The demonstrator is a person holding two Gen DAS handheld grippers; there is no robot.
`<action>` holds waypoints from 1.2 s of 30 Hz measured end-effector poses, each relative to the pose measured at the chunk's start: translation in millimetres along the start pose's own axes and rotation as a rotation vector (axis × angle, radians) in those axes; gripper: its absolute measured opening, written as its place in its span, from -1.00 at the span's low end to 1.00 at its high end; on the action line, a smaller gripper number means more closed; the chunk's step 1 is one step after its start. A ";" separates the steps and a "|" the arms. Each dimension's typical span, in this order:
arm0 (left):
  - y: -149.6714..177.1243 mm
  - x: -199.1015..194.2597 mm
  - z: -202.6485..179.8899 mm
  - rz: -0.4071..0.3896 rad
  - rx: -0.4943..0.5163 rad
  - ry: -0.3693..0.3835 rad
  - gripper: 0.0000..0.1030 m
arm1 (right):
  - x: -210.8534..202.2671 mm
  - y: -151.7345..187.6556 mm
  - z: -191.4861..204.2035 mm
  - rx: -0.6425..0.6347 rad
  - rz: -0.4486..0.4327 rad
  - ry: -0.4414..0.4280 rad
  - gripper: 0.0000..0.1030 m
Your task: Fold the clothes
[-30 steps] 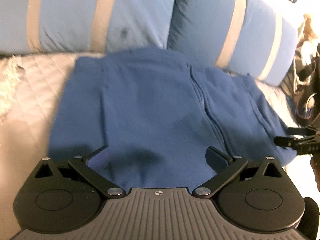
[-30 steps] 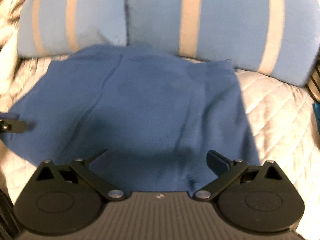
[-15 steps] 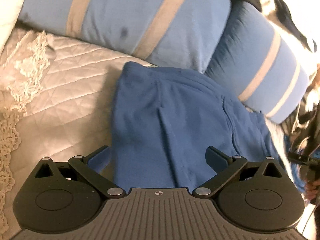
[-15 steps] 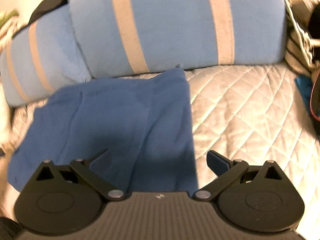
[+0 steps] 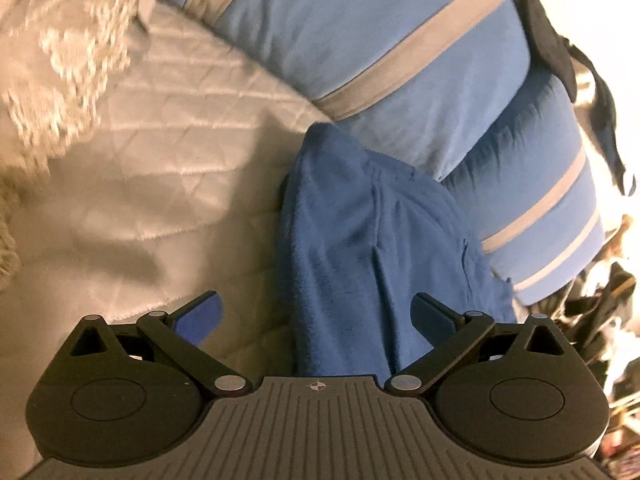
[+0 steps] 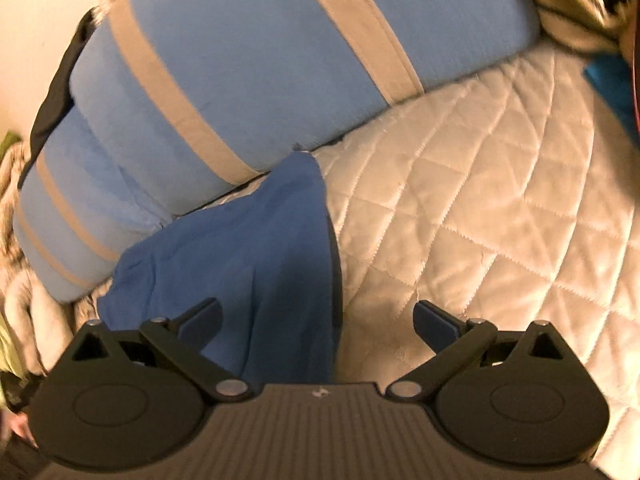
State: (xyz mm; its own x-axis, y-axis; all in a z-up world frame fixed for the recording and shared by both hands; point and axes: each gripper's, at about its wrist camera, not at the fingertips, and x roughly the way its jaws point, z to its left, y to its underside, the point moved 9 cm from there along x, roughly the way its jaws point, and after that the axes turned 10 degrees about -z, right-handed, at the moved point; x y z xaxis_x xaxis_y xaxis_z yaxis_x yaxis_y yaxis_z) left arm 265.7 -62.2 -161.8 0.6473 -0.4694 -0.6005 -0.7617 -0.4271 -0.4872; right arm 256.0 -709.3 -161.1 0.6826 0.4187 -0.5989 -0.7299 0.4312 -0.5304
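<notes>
Blue fleece garment (image 5: 360, 248) lying dead ahead of left gripper (image 5: 316, 316), long axis running away toward striped pillows (image 5: 360, 40). Sitting ahead-left of right gripper (image 6: 316, 316), edge between its fingers. Both spread wide, gripping nothing. Neither clearly nearer. Resting on quilted bedspread (image 6: 480, 200), clutter crowding the far sides.

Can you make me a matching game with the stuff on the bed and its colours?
Things:
1. garment
2. pillow
3. bedcover
4. left claw

Looks:
A. cream, quilted in diamonds
B. light blue with tan stripes
C. black, fingers spread open
D. plain dark blue, lying against the pillows

Pairs: 1-D, 2-B, 3-A, 4-C
</notes>
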 end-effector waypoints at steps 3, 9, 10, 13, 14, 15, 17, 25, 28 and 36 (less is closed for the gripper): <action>2.9 10.7 7.4 0.024 -0.043 0.057 0.99 | 10.4 3.1 -8.1 0.052 0.014 -0.028 0.97; 0.8 28.7 23.4 0.040 -0.160 0.170 0.99 | 28.6 11.6 -12.2 0.085 0.046 -0.083 0.97; -1.2 29.8 25.1 0.034 -0.180 0.187 0.99 | 32.1 13.2 -11.9 0.089 0.053 -0.094 0.97; -5.9 32.7 25.4 0.032 -0.209 0.228 0.99 | 41.2 16.4 -8.9 0.090 0.073 -0.137 0.97; -6.6 34.1 23.6 0.038 -0.207 0.240 0.99 | 43.9 16.8 -7.3 0.087 0.079 -0.152 0.98; -6.6 36.2 20.9 0.050 -0.201 0.253 0.99 | 46.3 16.7 -5.8 0.080 0.082 -0.166 0.98; -5.2 40.6 15.7 0.074 -0.189 0.282 0.99 | 50.0 16.2 -1.7 0.068 0.087 -0.194 0.99; -1.5 61.8 0.7 0.130 -0.169 0.312 0.83 | 63.2 19.4 12.6 0.063 0.142 -0.299 0.96; -0.5 64.1 -0.6 0.135 -0.164 0.306 0.75 | 65.5 20.2 12.0 0.060 0.145 -0.320 0.92; 4.3 67.7 3.8 0.134 -0.178 0.277 0.11 | 73.4 15.8 4.4 0.085 0.159 -0.316 0.34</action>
State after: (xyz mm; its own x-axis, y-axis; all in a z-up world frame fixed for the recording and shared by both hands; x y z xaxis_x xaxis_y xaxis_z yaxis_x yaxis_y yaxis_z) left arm 306.2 -92.8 -206.9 0.5434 -0.7119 -0.4449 -0.8395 -0.4640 -0.2828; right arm 294.8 -668.3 -210.8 0.5478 0.7067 -0.4478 -0.8314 0.4001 -0.3856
